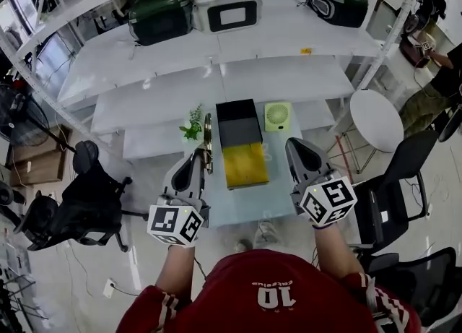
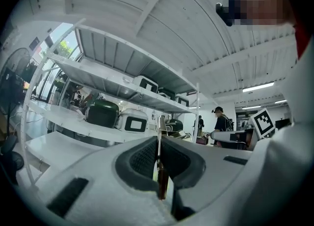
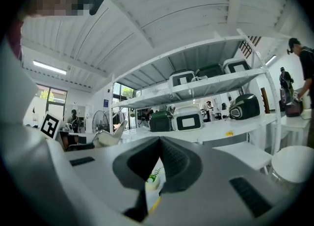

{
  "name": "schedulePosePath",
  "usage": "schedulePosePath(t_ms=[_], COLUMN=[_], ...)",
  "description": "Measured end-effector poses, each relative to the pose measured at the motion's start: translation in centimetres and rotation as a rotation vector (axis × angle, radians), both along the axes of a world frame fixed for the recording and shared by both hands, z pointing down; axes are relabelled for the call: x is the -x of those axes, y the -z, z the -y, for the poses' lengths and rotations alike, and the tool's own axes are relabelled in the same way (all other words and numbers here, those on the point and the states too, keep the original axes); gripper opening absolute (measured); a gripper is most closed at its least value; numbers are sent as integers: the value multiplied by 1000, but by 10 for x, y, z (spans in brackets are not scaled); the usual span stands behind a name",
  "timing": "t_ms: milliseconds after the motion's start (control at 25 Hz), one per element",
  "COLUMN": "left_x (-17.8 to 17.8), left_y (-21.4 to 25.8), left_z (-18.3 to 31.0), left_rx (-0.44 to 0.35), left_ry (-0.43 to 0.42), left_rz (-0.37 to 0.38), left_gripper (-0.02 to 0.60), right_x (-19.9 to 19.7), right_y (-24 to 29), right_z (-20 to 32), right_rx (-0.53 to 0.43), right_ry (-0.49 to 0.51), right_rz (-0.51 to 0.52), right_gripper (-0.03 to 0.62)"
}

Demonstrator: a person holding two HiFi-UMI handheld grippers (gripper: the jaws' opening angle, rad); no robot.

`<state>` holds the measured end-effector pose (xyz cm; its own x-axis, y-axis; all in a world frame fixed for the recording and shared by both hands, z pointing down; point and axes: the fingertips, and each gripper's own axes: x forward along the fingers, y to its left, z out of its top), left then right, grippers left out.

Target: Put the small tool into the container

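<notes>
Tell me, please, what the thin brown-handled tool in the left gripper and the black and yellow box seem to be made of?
The thin brown-handled tool: slim blade with a metallic glint, likely metal; glossy dark brown handle, perhaps wood or plastic. The black and yellow box: matte black walls, probably plastic; the flat yellow panel's material is unclear from here.

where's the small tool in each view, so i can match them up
Head view: small tool sticks out ahead of the left gripper, left of the container.
Left gripper view: centre, edge-on, clamped between the jaws.
Right gripper view: not made out.
Shared landmark: dark green case on the shelf.
</notes>
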<state>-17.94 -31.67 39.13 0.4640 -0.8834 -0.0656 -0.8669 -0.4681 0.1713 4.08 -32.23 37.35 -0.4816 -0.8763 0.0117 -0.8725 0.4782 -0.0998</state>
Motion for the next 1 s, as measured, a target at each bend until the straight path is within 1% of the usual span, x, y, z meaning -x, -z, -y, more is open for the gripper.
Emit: schedulePosePath(t_ms=[240, 400, 640, 840, 1000], left_x=[-23, -35, -52, -61, -70], left_y=[-44, -70, -113, -146, -172], left_z=[18, 26, 36, 44, 53], left_rx=[87, 140, 229, 289, 333], left_ry=[-32, -50, -78, -85, -98], left_rz=[27, 34, 32, 65, 83], left_gripper=[12, 12, 12, 12, 12], right_x=[-4, -7, -17, -25, -28], right_y=[-27, -35, -61, -97, -122], right_z=[11, 20, 43, 58, 66], right_rx=[49, 59, 84, 186, 248], right_ry=[14, 19, 20, 19, 13], right_rz=[-1, 1, -1, 66, 85], right_gripper=[6, 6, 6, 6, 6])
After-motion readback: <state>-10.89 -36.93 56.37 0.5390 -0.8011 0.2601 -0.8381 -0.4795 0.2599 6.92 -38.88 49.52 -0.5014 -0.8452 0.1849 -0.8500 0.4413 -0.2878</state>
